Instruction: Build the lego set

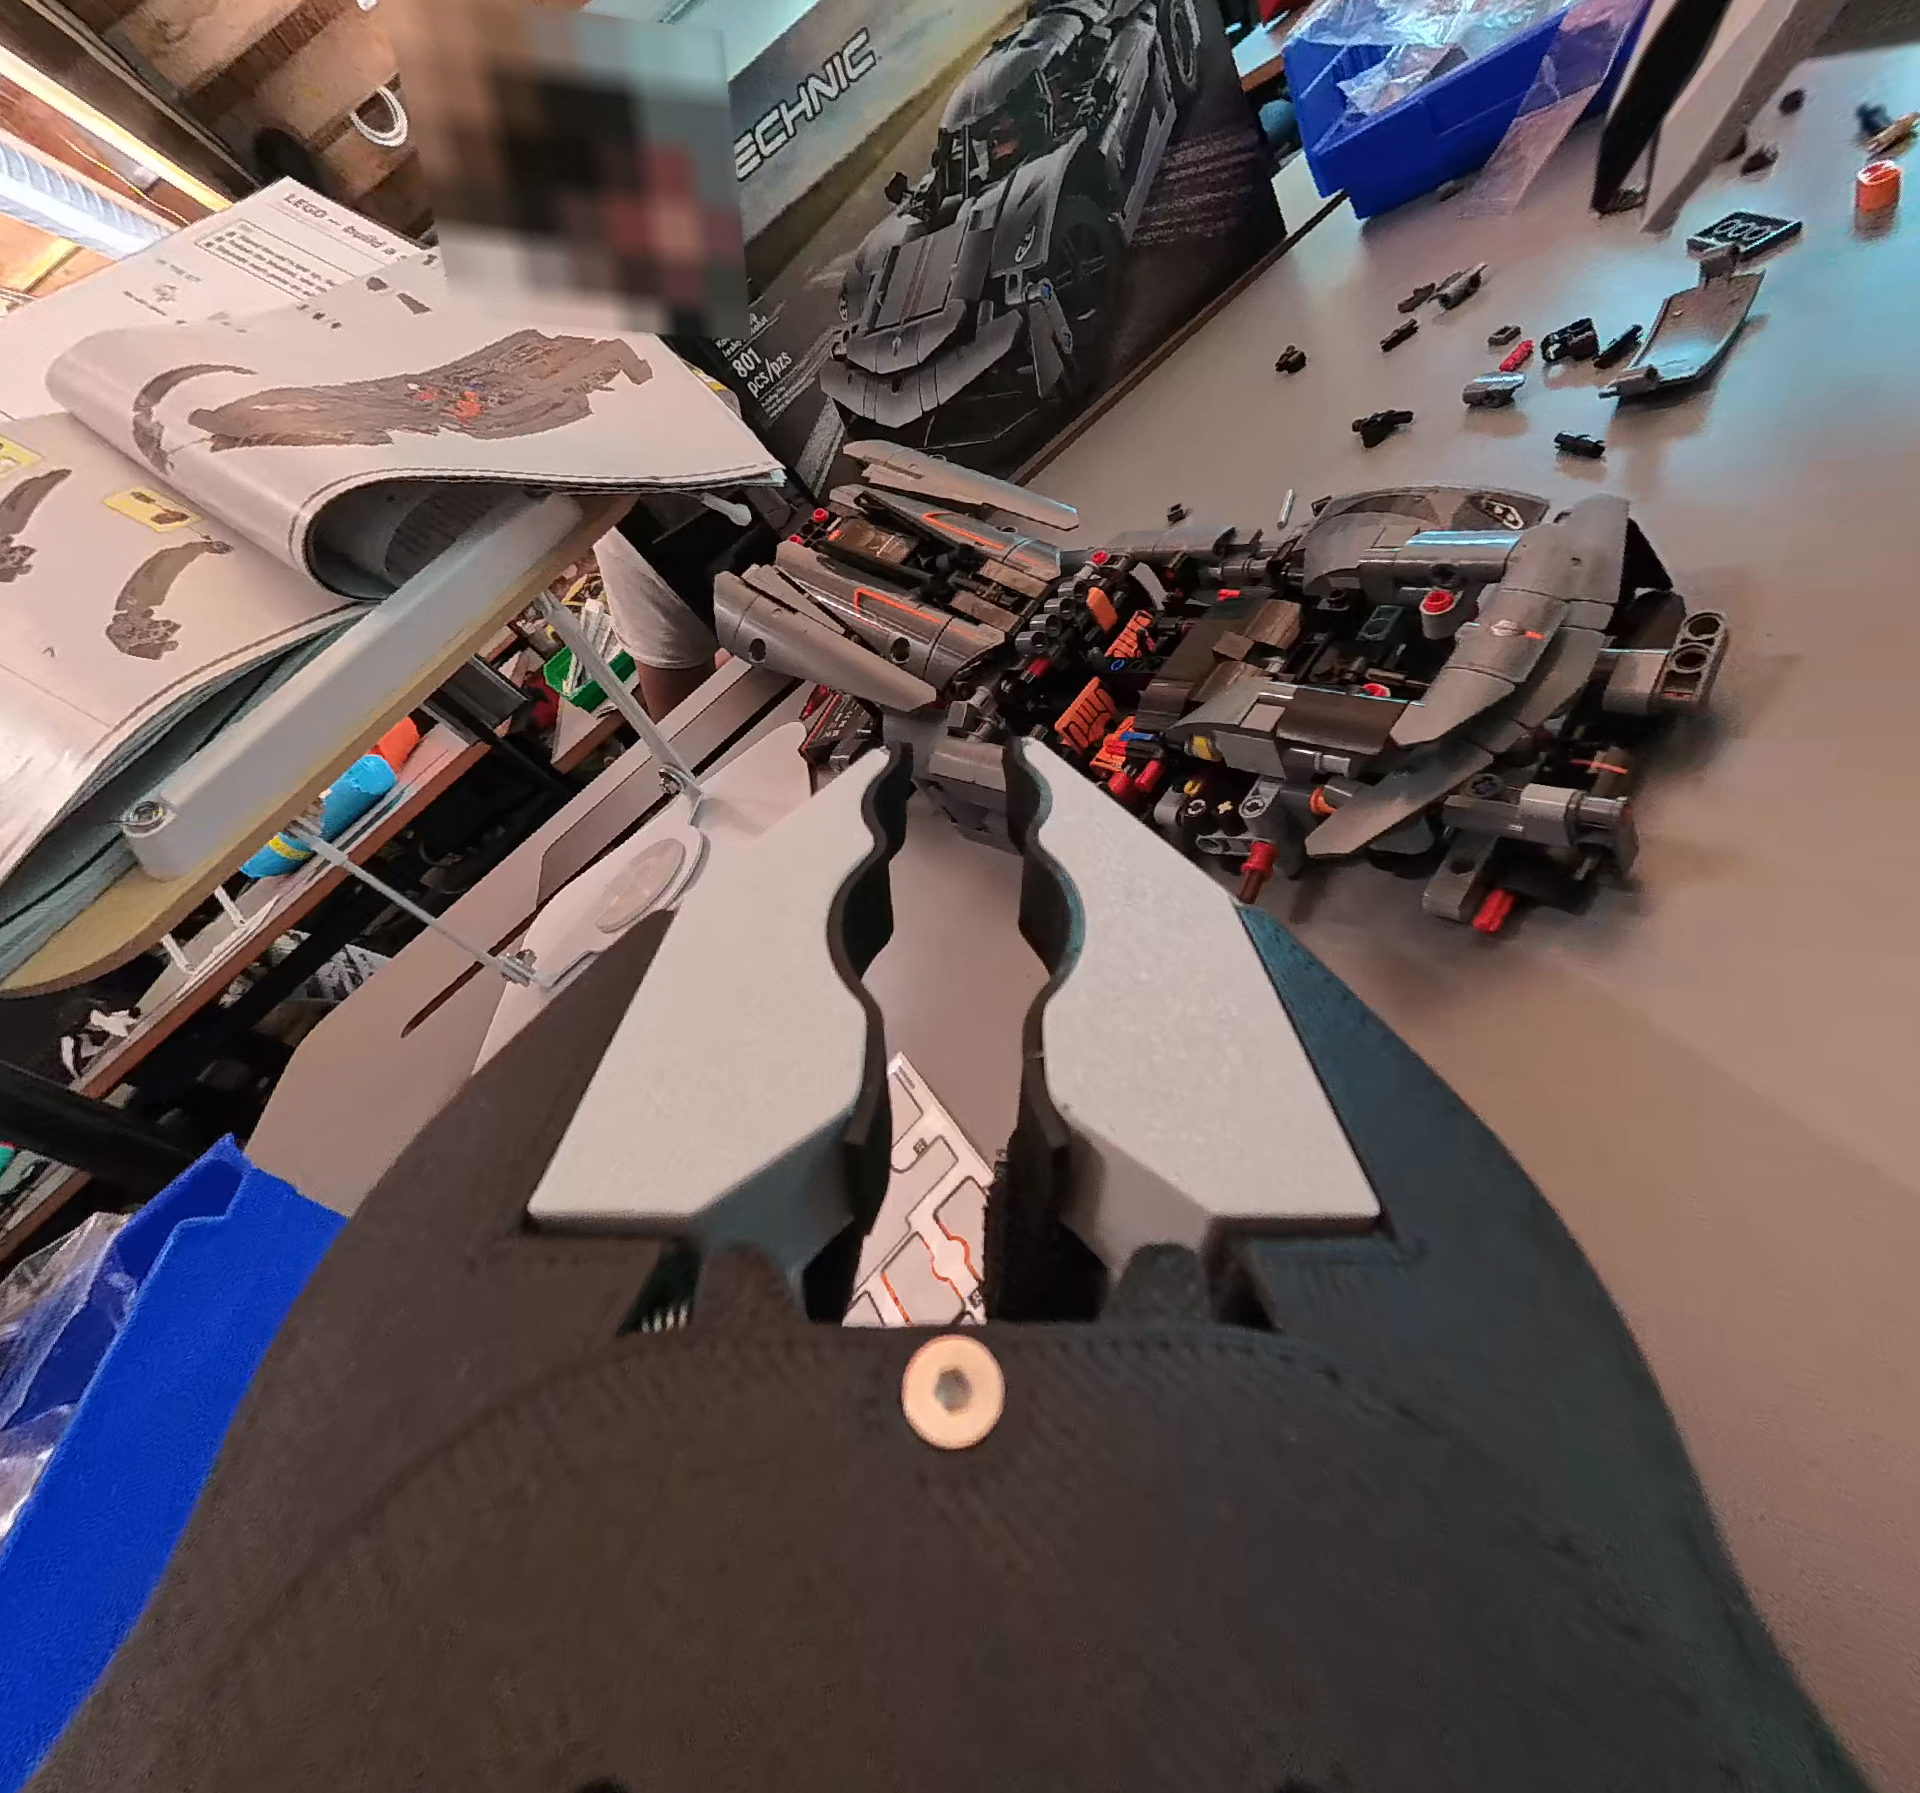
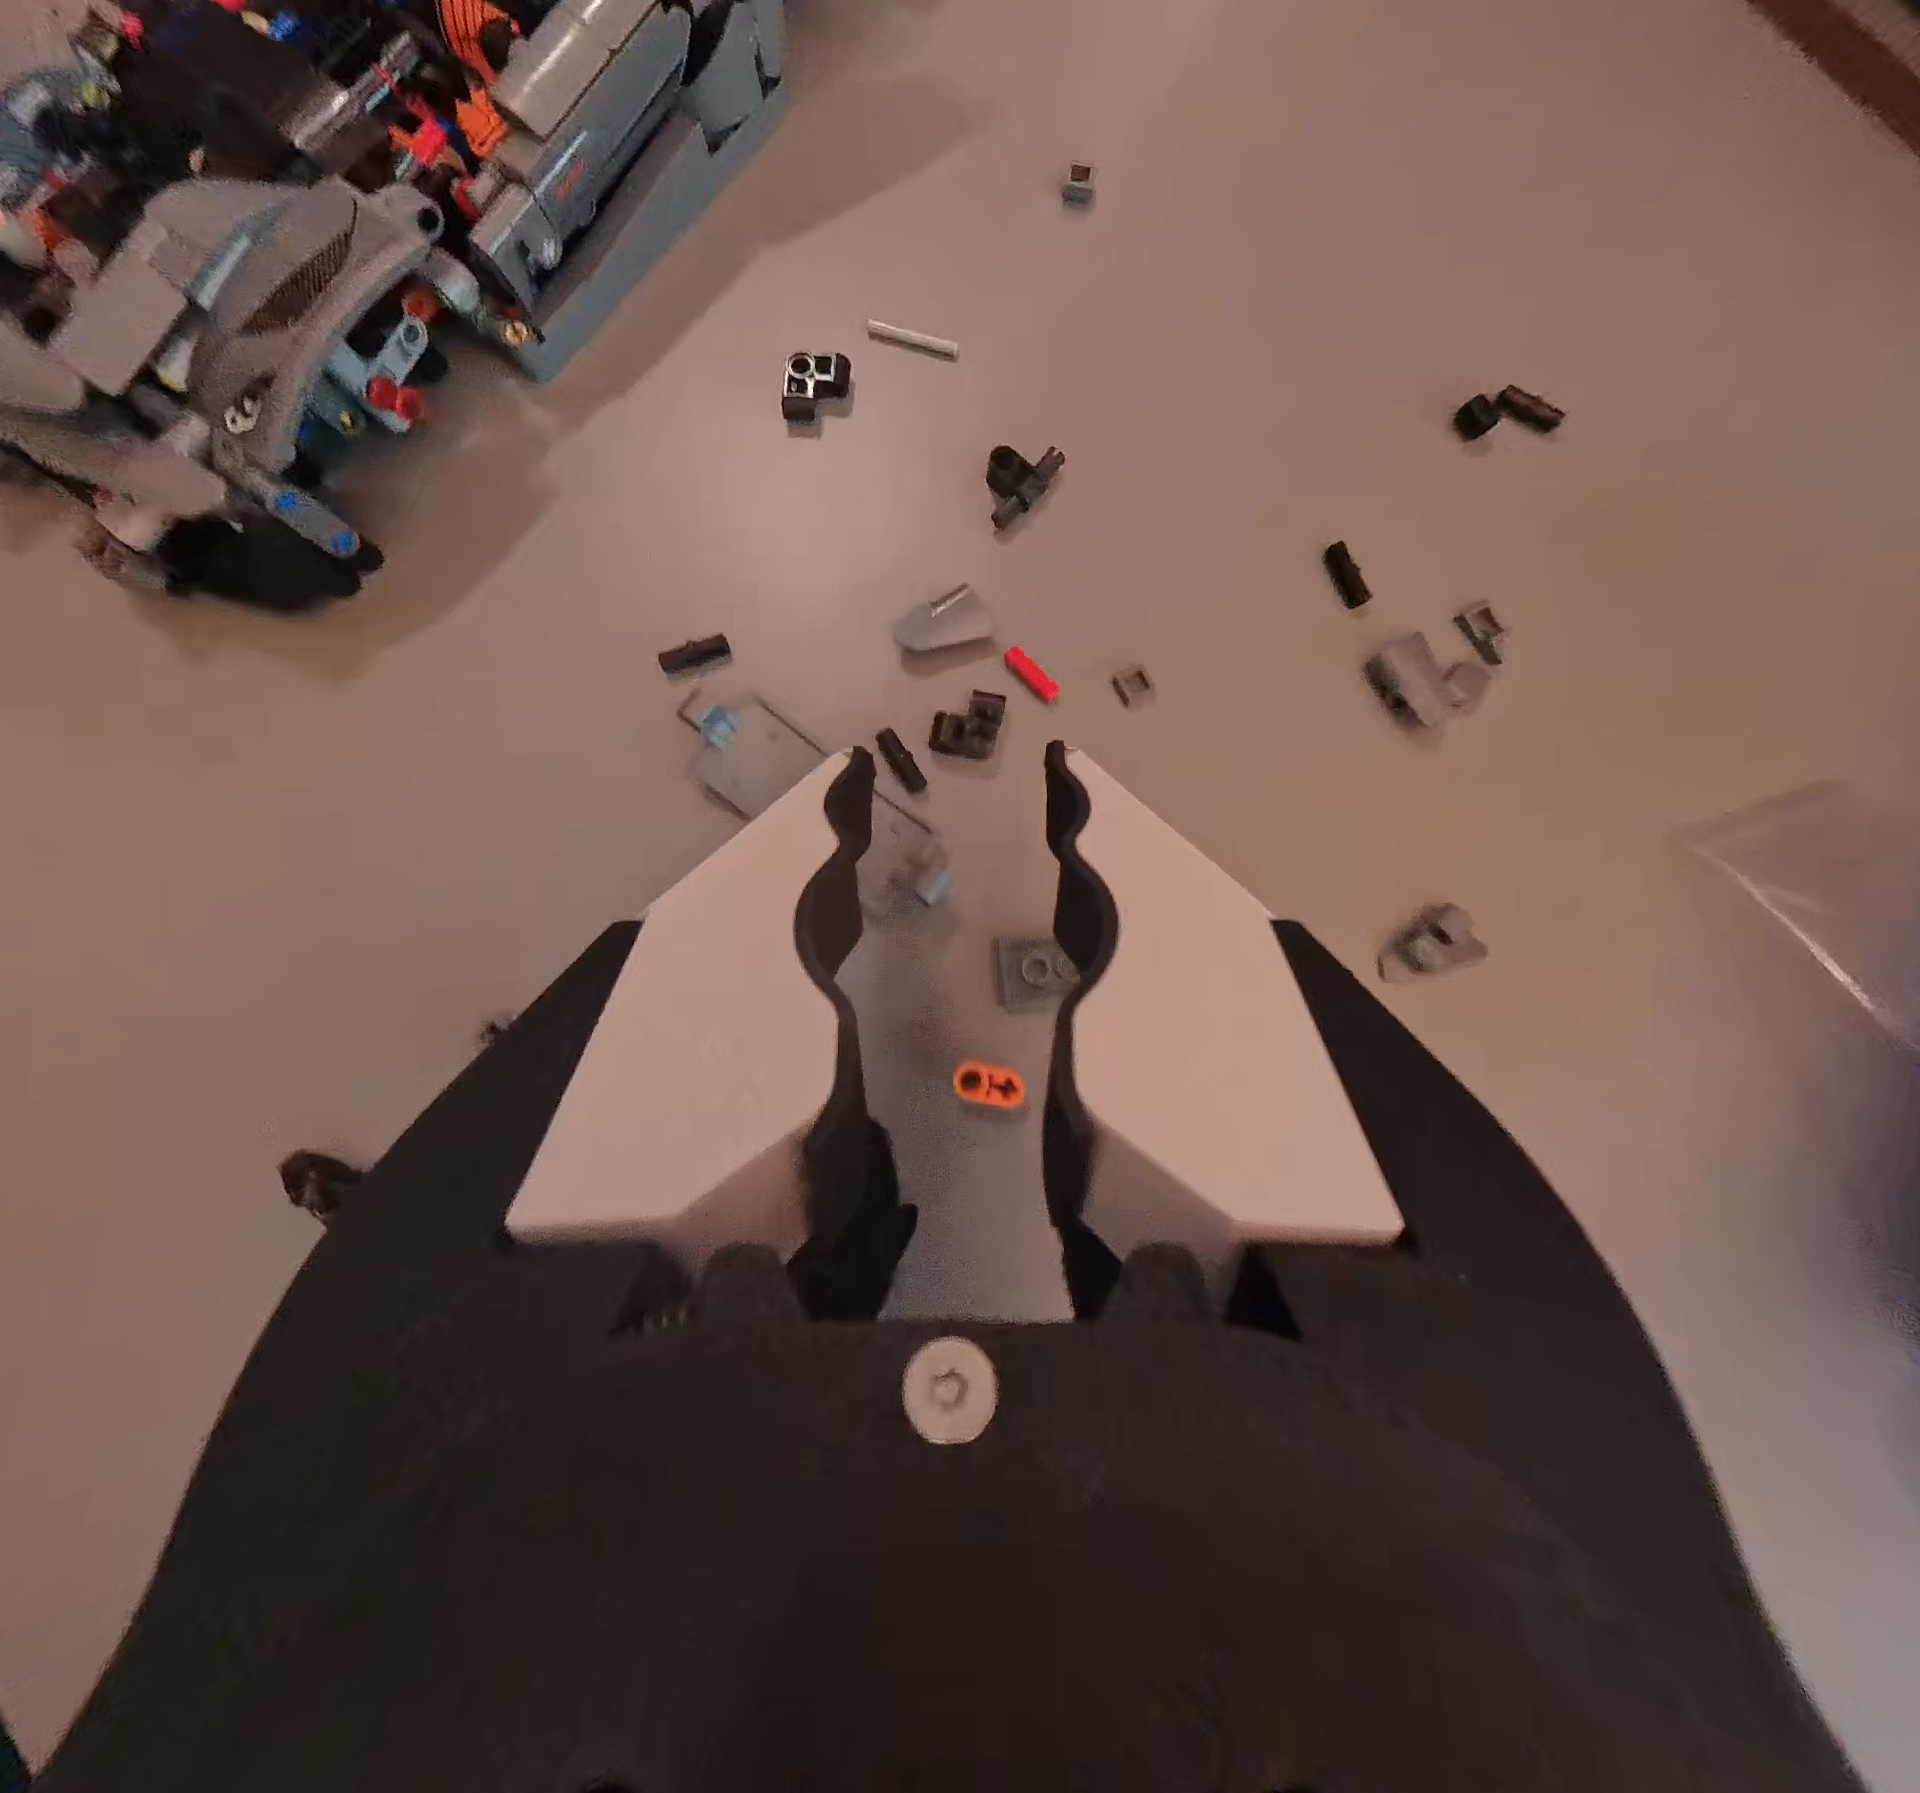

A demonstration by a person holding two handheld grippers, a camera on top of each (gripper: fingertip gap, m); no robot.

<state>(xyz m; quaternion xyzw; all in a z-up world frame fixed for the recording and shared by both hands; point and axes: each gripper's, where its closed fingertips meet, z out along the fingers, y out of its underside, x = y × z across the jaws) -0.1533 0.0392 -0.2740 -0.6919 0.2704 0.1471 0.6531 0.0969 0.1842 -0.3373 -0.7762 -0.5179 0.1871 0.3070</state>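
Overhead, wavy-edged right tongs parted, flat orange two-hole piece, matte grey table

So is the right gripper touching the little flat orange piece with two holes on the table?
Apart. In the right wrist view, the flat orange two-hole piece lies between the open fingers of the right gripper, with bare grey table visible on both sides of it.

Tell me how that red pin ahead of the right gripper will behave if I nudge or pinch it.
The red pin looks like a short cylinder lying on its side, so a nudge probably rolls it. It looks small and smooth, so the right gripper, open above it, may squirt it out.
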